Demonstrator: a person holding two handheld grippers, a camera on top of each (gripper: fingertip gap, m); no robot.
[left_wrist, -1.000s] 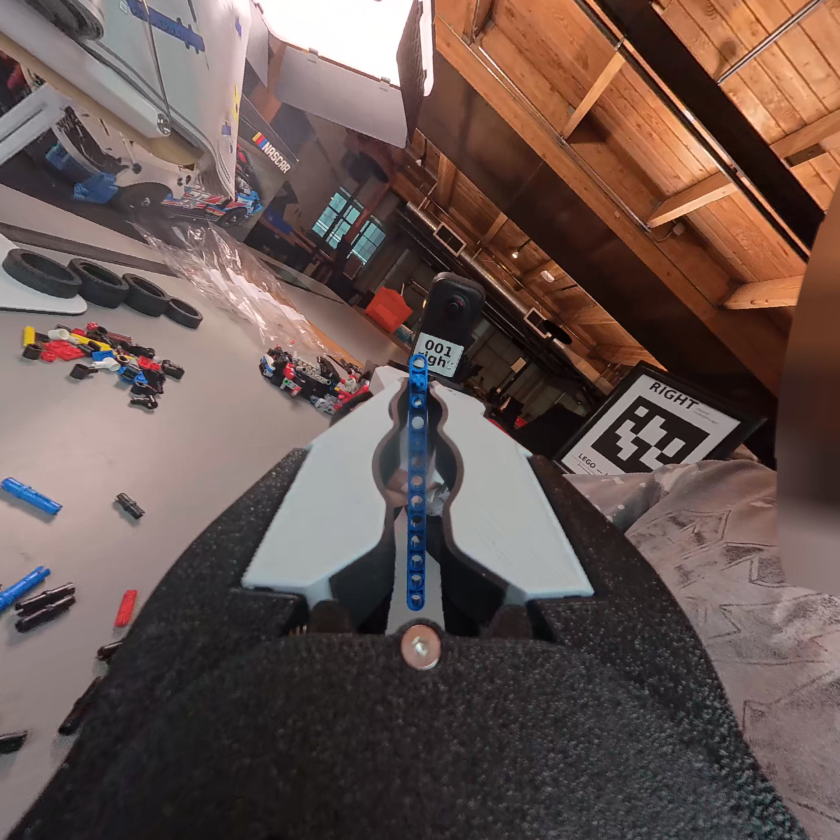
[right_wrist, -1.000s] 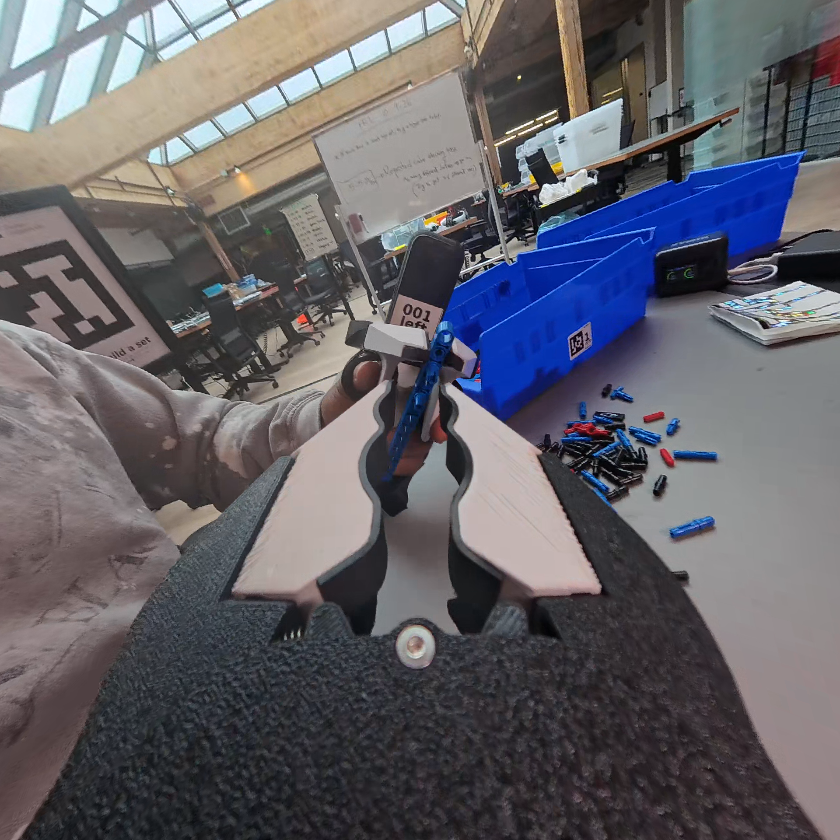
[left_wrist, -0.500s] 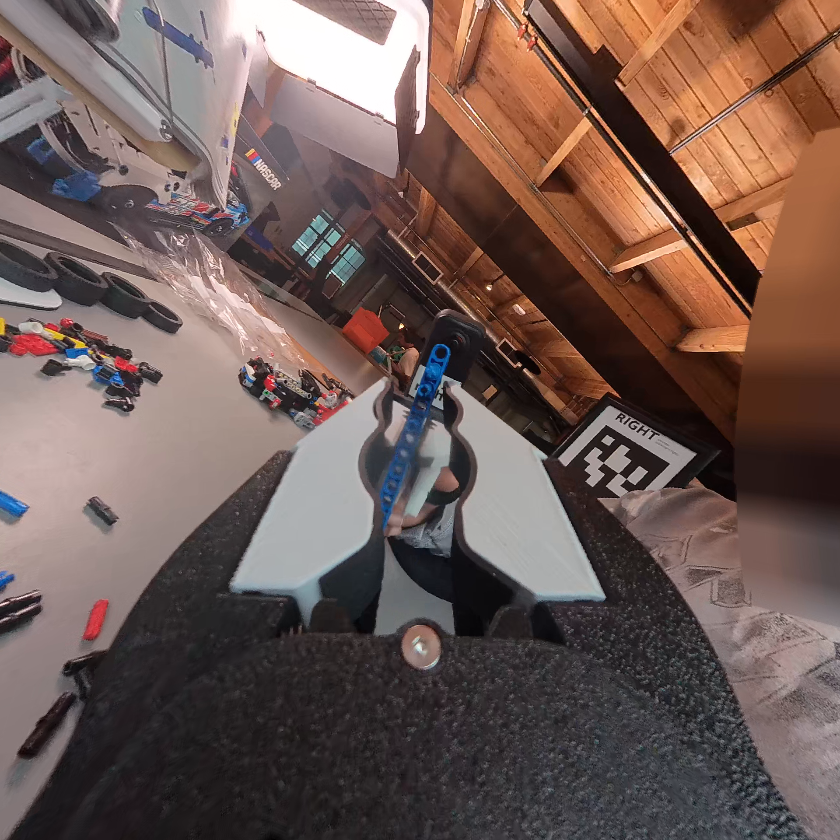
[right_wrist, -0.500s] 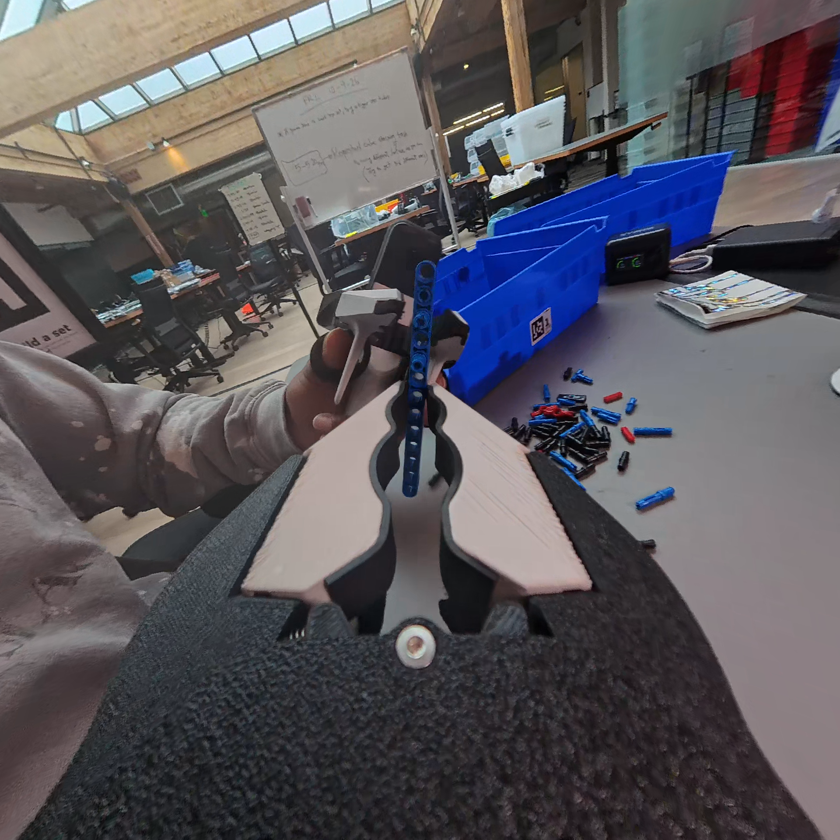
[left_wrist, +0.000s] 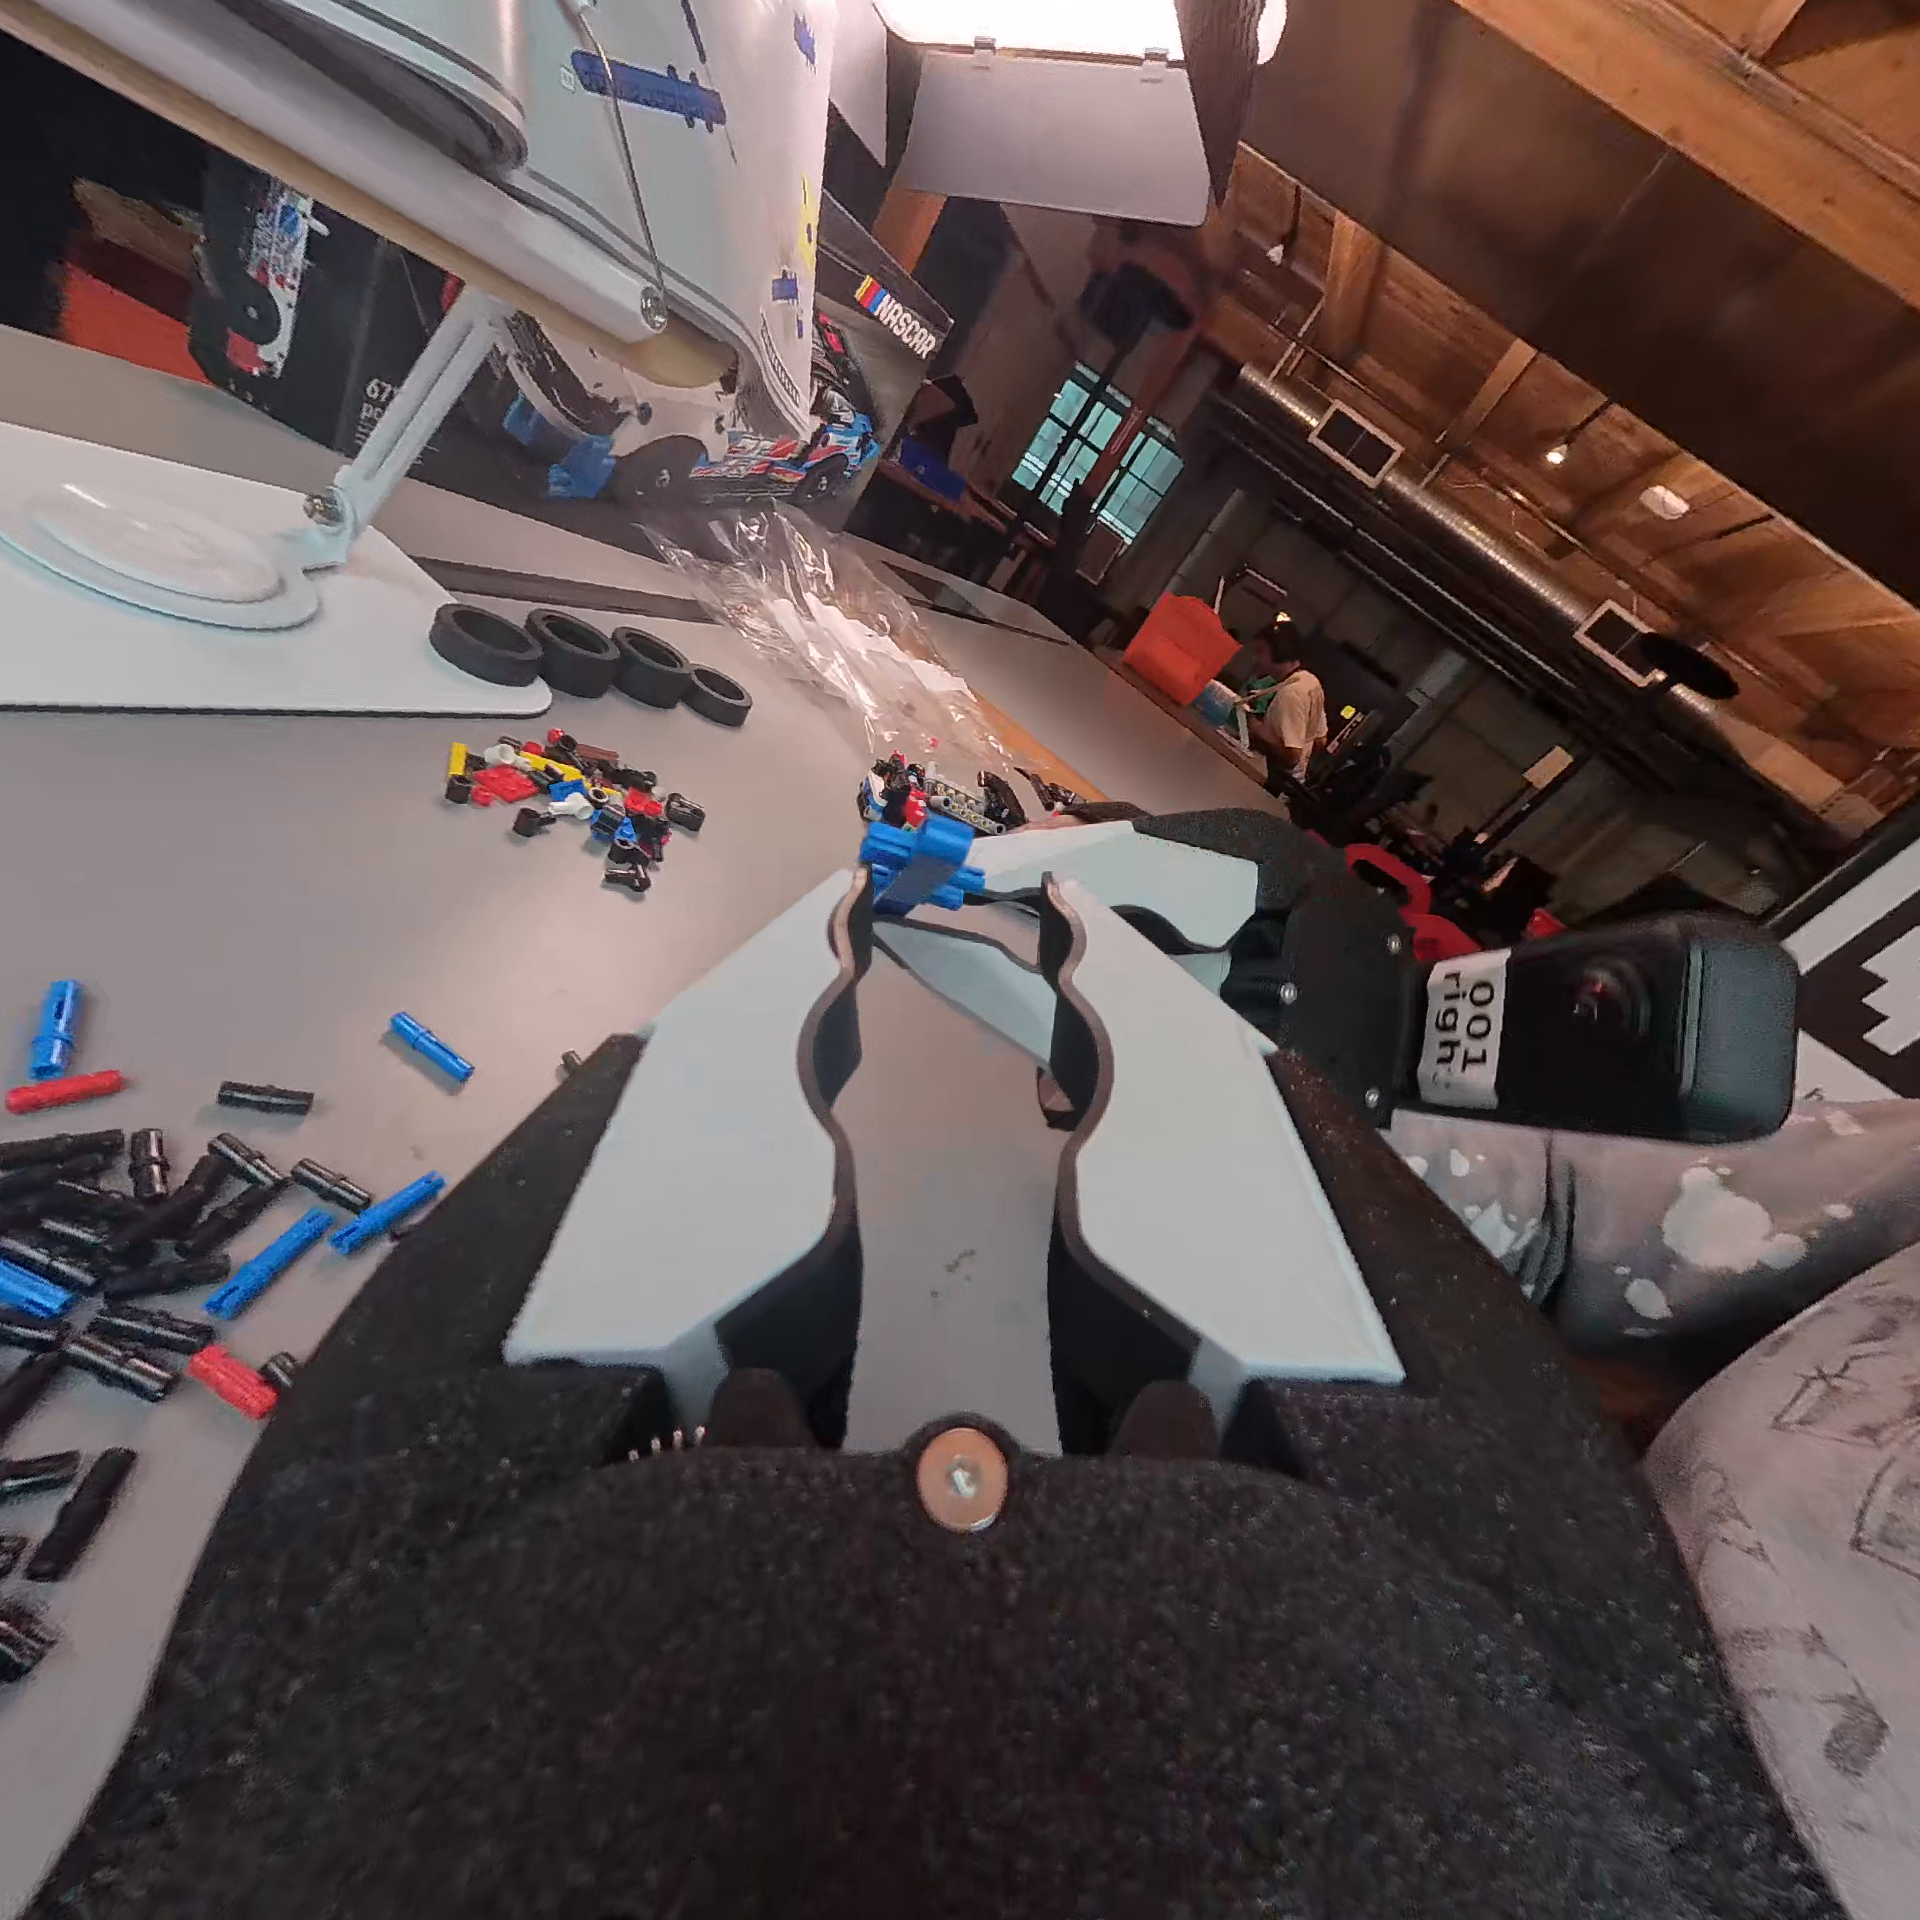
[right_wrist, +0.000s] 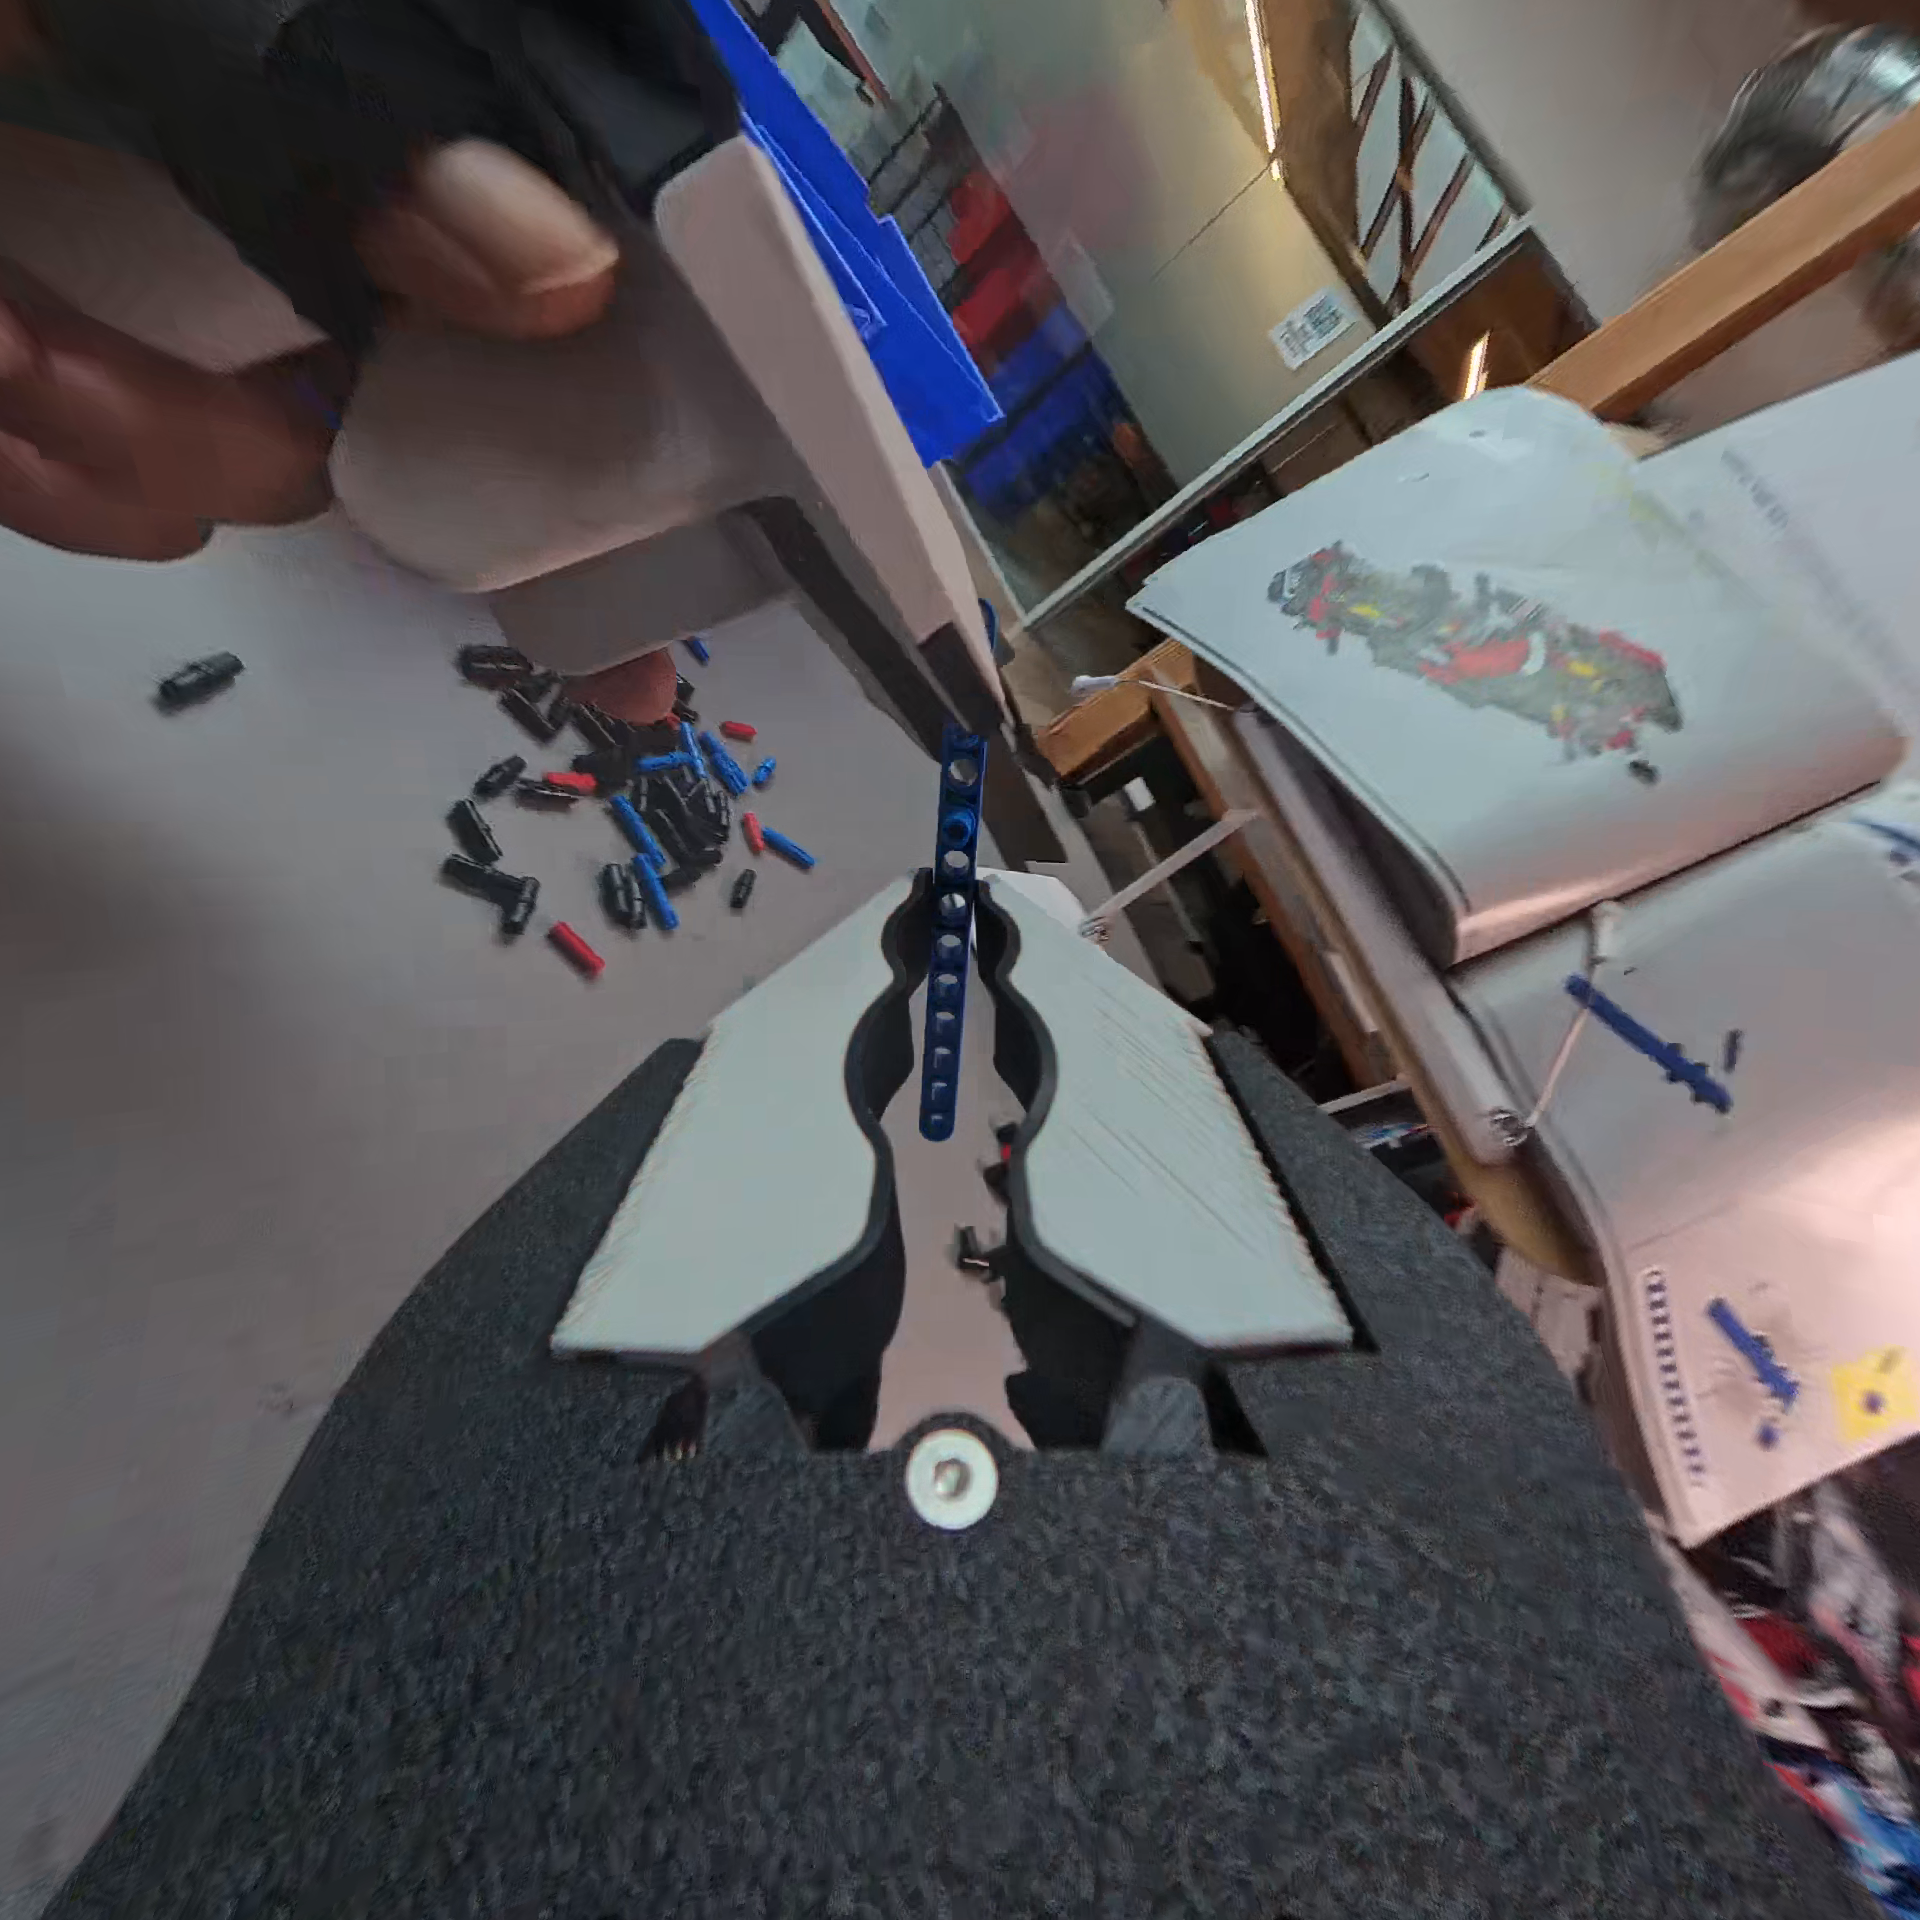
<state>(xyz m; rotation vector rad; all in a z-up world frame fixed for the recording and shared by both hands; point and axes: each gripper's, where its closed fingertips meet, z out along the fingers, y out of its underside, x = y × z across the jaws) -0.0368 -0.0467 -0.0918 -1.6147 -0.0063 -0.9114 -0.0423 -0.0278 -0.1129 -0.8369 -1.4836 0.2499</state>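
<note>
Two grippers meet over a grey worktop (left_wrist: 260, 914) strewn with small building pieces. At its left edge in the left wrist view lies a heap of black, blue and red pins (left_wrist: 135, 1247), and farther back a white stand base (left_wrist: 208, 644) with four black tyres (left_wrist: 592, 660) lined up beside it. Near the middle sits a small mixed pile of coloured pieces (left_wrist: 571, 795), with a partly built model (left_wrist: 935, 795) just beyond.

The left gripper (left_wrist: 951, 894) has its jaws spread apart with nothing between them. Right at its tips, the right gripper comes in from the right side, carrying a blue piece (left_wrist: 920, 862) that shows end-on.

In the right wrist view, the right gripper (right_wrist: 951, 904) is closed on a blue beam with holes (right_wrist: 951, 935), pinched near its middle so that it stands up past the fingertips. The beam's top end touches the tip of the left gripper, held by a hand (right_wrist: 312, 312) at the upper left. Below that hand lies the pin heap (right_wrist: 634, 800). To the right, an open instruction booklet (right_wrist: 1507, 665) rests on a stand.
</note>
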